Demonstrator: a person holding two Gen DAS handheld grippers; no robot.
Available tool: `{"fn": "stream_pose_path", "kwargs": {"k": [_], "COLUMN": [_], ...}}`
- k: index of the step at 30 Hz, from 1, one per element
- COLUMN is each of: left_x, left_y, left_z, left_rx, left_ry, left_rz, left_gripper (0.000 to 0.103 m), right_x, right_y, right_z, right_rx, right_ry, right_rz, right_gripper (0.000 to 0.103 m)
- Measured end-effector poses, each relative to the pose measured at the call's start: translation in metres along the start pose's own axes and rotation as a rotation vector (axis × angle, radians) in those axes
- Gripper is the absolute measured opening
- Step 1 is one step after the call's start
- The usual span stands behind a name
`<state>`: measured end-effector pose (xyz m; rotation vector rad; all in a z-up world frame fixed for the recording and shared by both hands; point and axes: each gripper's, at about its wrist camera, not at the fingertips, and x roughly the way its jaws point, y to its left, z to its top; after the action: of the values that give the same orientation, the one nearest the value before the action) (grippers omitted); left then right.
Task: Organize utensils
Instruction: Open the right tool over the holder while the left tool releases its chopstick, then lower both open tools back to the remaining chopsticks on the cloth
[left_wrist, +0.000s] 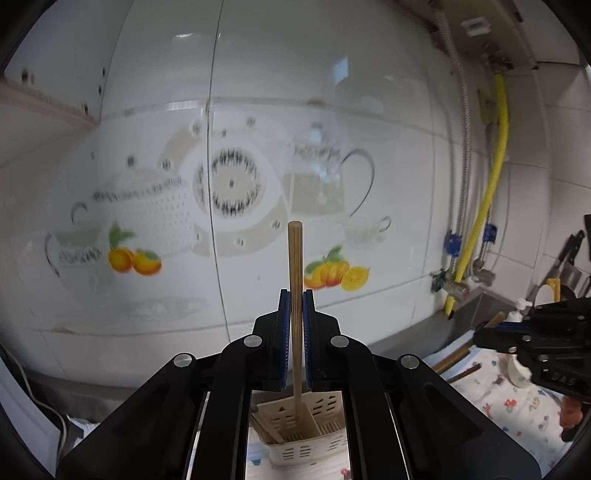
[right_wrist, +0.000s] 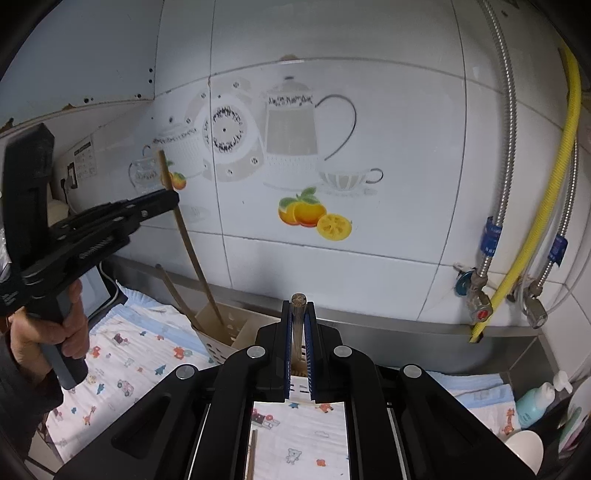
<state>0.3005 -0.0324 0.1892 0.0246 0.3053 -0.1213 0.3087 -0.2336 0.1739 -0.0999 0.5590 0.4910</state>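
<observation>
Left gripper (left_wrist: 295, 295) has its blue pads pressed together on a light wooden chopstick (left_wrist: 294, 266), which stands upright between them, its blunt top above the fingertips and its lower end down in the beige slotted utensil holder (left_wrist: 310, 435) directly below the jaws. Right gripper (right_wrist: 298, 306) likewise pinches a darker wooden chopstick (right_wrist: 297, 325), seen nearly end-on between its pads. Ahead of and below the right gripper, slightly to its left, the same holder (right_wrist: 218, 347) sits on a patterned cloth (right_wrist: 147, 362), with another chopstick (right_wrist: 177, 291) leaning inside it. A hand (right_wrist: 55, 332) grips the left gripper's handle.
</observation>
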Motion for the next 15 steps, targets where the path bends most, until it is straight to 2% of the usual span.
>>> {"fn": "stream_pose_path", "kwargs": {"k": [7,11,15], "left_x": [0.021,0.011,-0.016], "left_y": [0.006,0.004,-0.002], "left_z": [-0.025,-0.023,-0.016], "left_rx": [-0.023,-0.024,-0.016], "left_ry": [0.085,0.076,0.053], "left_rz": [-0.015,-0.02,-0.037], "left_gripper": [0.006,0.008,0.009], "right_x": [0.012,0.003,-0.022], "right_y": [-0.006,-0.01,-0.008], "right_z": [-0.008,-0.01,-0.012], "right_rx": [0.025,0.042,0.05], "right_ry": [0.029,0.013,-0.009], "right_rz": [-0.001,0.002,0.035], "right_gripper": [0.007,0.008,0.015]}}
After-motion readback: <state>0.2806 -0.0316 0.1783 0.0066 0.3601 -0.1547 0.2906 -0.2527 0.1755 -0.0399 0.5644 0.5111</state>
